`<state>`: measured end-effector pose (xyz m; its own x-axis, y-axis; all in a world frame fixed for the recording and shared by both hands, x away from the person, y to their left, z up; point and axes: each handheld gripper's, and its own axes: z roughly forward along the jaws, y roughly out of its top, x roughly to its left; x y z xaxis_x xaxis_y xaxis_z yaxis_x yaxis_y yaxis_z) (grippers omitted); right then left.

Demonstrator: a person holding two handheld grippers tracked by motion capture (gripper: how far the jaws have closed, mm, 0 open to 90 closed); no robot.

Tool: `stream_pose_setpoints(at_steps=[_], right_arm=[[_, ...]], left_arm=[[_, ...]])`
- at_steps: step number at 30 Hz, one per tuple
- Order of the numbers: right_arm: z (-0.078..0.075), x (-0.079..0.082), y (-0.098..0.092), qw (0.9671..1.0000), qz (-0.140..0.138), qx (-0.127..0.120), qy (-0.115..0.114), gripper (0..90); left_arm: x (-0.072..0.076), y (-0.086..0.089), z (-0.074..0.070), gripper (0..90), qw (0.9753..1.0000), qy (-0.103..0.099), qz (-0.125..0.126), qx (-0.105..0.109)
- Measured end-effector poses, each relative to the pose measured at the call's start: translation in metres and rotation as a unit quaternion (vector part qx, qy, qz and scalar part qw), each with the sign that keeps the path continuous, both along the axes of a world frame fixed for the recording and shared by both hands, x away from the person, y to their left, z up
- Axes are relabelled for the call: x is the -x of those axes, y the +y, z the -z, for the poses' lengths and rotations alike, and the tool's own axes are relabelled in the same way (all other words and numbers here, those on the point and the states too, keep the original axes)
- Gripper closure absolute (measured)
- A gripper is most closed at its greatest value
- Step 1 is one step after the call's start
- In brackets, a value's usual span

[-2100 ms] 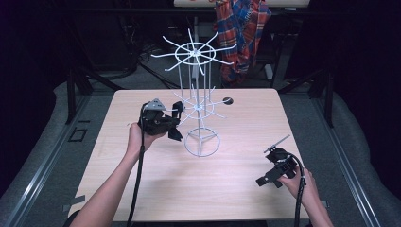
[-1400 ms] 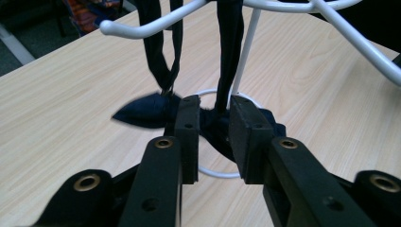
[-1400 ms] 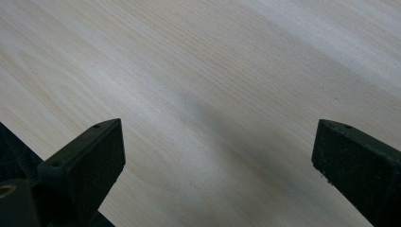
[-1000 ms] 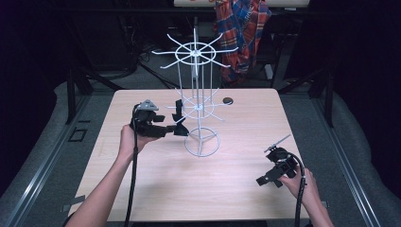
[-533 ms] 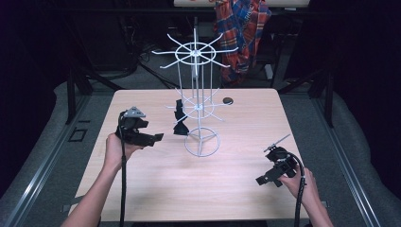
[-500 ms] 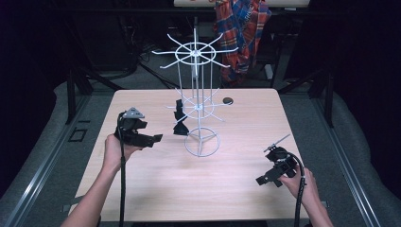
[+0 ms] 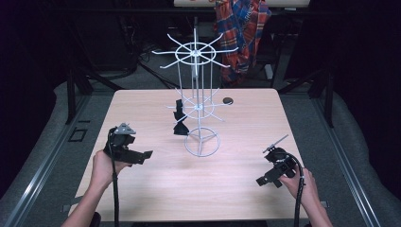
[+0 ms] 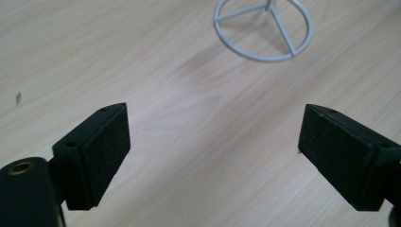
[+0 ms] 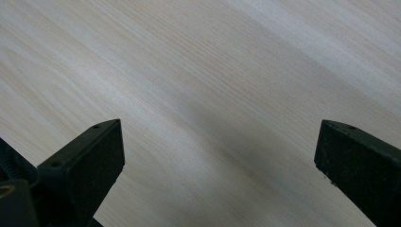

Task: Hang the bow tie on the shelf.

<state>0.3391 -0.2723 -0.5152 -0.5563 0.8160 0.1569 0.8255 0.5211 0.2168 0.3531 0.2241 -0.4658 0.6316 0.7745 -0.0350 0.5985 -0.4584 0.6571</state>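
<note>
**Two hand-held grippers at rest beside a wire rack**

High view. A pale wooden table (image 7: pixel 142 109) carries a white wire rack (image 7: pixel 201 106) near its centre: a ring base, a thin upright stem, and two tiers of radiating arms. The upper tier stands against a dark background, where its arm tips are hard to trace. A black object (image 7: pixel 180 118) hangs from a left-hand arm of the lower tier; its form cannot be resolved. A small dark disc (image 7: pixel 228 100) lies on the table behind the rack, its nature unclear. A plaid cloth (image 7: pixel 241 28) hangs beyond the far edge, cut off by the top of the frame.

The left gripper (image 7: pixel 144 155) is held over the table's left side, well apart from the rack; the right gripper (image 7: pixel 263 179) sits near the front right corner. Both forearms are cut off by the bottom edge.

Left gripper view. The jaws stand wide apart, holding nothing, above bare table. The rack's ring base (image 8: pixel 263 29) shows at the top, its stem cut off by the frame.

Right gripper view. The jaws are likewise spread wide and empty over bare wood grain; the right-hand jaw is partly cut off by the frame edge.
</note>
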Motion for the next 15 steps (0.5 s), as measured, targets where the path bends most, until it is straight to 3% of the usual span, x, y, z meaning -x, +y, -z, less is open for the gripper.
stream_pose_setpoints(at_steps=[6,9,10,11,15], right_arm=[[0.002,0.001,0.002,1.0000,0.002,-0.003,-0.003,2.9],[0.002,0.000,0.003,0.9999,-0.010,0.004,0.002,3.3],[0.003,0.002,0.005,0.9999,-0.001,0.014,-0.006,3.4],[0.003,0.002,0.005,0.9999,0.001,0.006,0.010,3.6],[0.004,0.001,0.006,0.9999,-0.005,0.011,0.010,4.4]], left_arm=[[0.011,0.004,0.012,5.2,0.9997,0.021,-0.004,-0.013],[0.016,0.005,0.021,4.7,0.9991,0.036,-0.008,-0.023],[0.016,0.005,0.023,4.7,0.9987,0.045,-0.004,-0.025],[0.016,0.005,0.023,4.9,0.9987,0.045,-0.004,-0.025],[0.014,0.000,0.024,4.1,0.9984,0.047,0.004,-0.033]])
